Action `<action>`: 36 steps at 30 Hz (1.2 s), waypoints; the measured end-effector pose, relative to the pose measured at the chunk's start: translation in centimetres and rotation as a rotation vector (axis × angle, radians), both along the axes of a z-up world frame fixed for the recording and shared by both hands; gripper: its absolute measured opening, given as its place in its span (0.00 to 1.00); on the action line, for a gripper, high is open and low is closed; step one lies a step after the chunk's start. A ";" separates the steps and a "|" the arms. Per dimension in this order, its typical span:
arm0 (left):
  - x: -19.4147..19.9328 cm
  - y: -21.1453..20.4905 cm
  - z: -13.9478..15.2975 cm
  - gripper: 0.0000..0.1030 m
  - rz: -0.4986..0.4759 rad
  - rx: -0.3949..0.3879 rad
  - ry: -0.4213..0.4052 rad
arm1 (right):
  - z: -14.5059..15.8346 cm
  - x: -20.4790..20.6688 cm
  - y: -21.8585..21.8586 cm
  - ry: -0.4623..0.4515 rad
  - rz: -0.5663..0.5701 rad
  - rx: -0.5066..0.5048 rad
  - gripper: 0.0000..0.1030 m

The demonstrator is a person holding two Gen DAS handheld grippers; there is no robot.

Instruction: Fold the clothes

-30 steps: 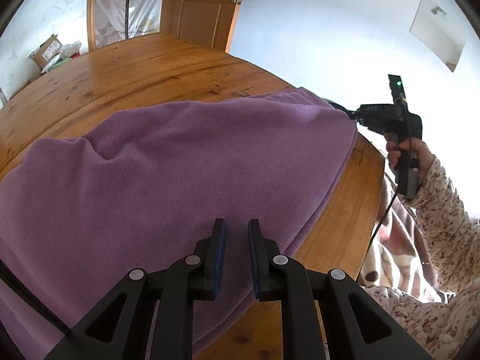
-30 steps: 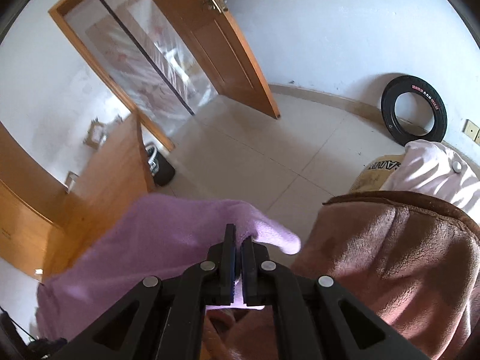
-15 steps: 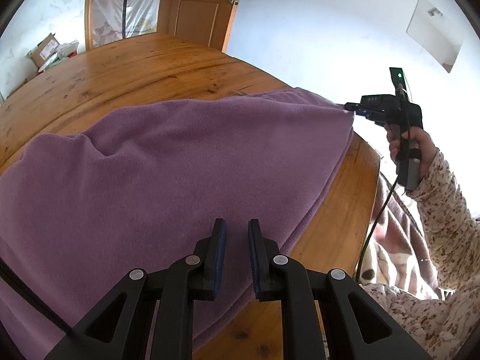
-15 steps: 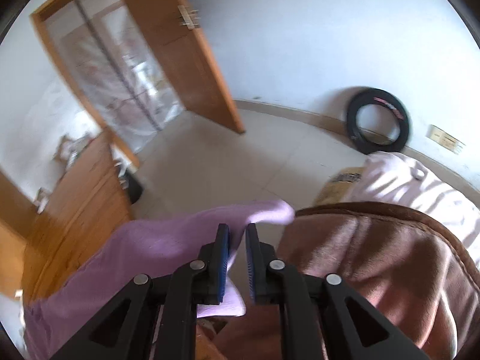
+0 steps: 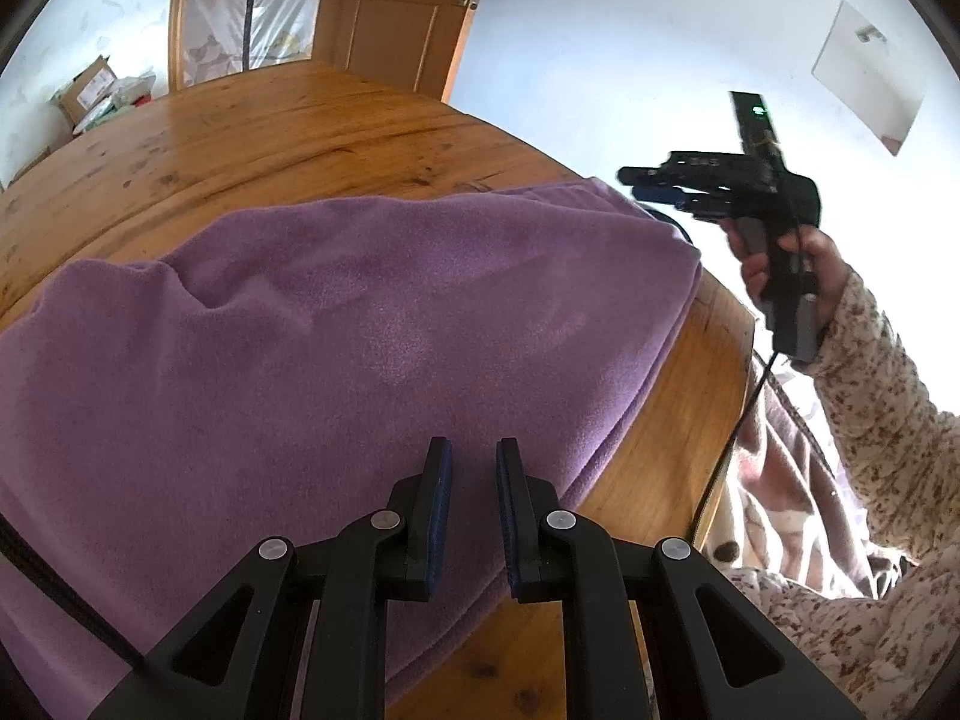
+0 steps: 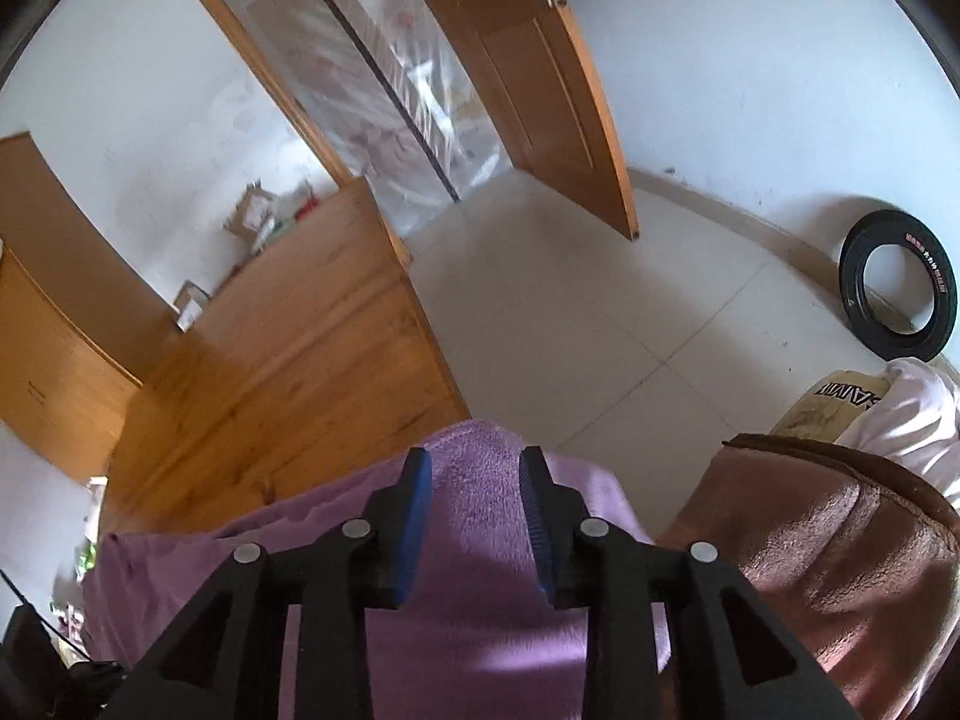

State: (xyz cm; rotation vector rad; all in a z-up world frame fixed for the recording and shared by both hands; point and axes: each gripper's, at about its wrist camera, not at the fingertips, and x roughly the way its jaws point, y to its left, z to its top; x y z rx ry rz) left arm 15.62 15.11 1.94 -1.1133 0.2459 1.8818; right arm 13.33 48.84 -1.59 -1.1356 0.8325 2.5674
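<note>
Two tongs: our left tongs hang over the purple cloth spread on the table, jaws slightly apart, gripping nothing. Our right tongs are opening, cloth corner below them, pads clear.

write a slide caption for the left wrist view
Left gripper over purple cloth on table; right gripper clear of its corner, jaws opening.
</note>
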 end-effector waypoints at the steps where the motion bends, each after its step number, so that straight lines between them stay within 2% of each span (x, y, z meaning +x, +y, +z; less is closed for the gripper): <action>1: 0.0 0.0 0.0 0.15 -0.001 -0.001 0.001 | -0.3 -0.3 0.1 -0.015 -0.002 -0.003 0.30; 3: 0.0 0.0 0.0 0.15 -0.002 -0.002 0.001 | -1.1 -0.6 0.3 -0.035 -0.003 -0.014 0.30; 6: -0.1 0.0 0.0 0.15 -0.001 0.003 -0.004 | -1.5 -0.6 0.5 -0.008 0.001 -0.046 0.28; 10: 0.0 -0.1 0.0 0.15 -0.001 0.004 -0.005 | -0.8 -0.6 0.4 0.021 -0.010 -0.009 0.06; 13: -0.1 -0.1 -0.1 0.15 -0.003 0.008 -0.008 | 0.0 -0.6 0.2 0.038 -0.024 0.040 0.04; 15: -0.1 -0.2 -0.1 0.15 -0.002 0.009 -0.009 | -0.2 -0.8 0.4 0.026 -0.057 0.069 0.04; 17: 0.2 -0.3 -0.1 0.15 0.005 0.013 -0.010 | -0.9 -1.0 0.6 -0.009 -0.060 0.033 0.04; 21: 0.6 -0.5 0.0 0.15 0.002 0.019 -0.013 | -1.3 -0.9 0.6 -0.015 -0.078 0.018 0.05; 23: 0.8 -0.6 0.0 0.15 0.000 0.019 -0.013 | -1.4 -1.1 0.4 -0.041 -0.097 0.052 0.06; 26: 1.1 -1.1 0.6 0.15 0.008 0.019 0.012 | -0.3 -1.1 -0.8 -0.068 -0.115 0.163 0.10; 29: 0.6 -2.7 1.4 0.15 0.050 0.019 0.037 | 1.4 -0.3 -3.2 0.011 -0.044 0.227 0.10; 32: -0.3 -5.1 2.1 0.15 0.127 0.013 0.059 | 1.8 0.5 -5.8 0.079 0.076 0.228 0.10; 34: -1.1 -7.0 2.1 0.15 0.189 0.003 0.061 | 1.3 0.4 -7.4 0.065 0.154 0.218 0.10; 36: -1.9 -8.8 1.9 0.15 0.245 -0.011 0.057 | 0.4 0.5 -9.0 0.022 0.183 0.256 0.10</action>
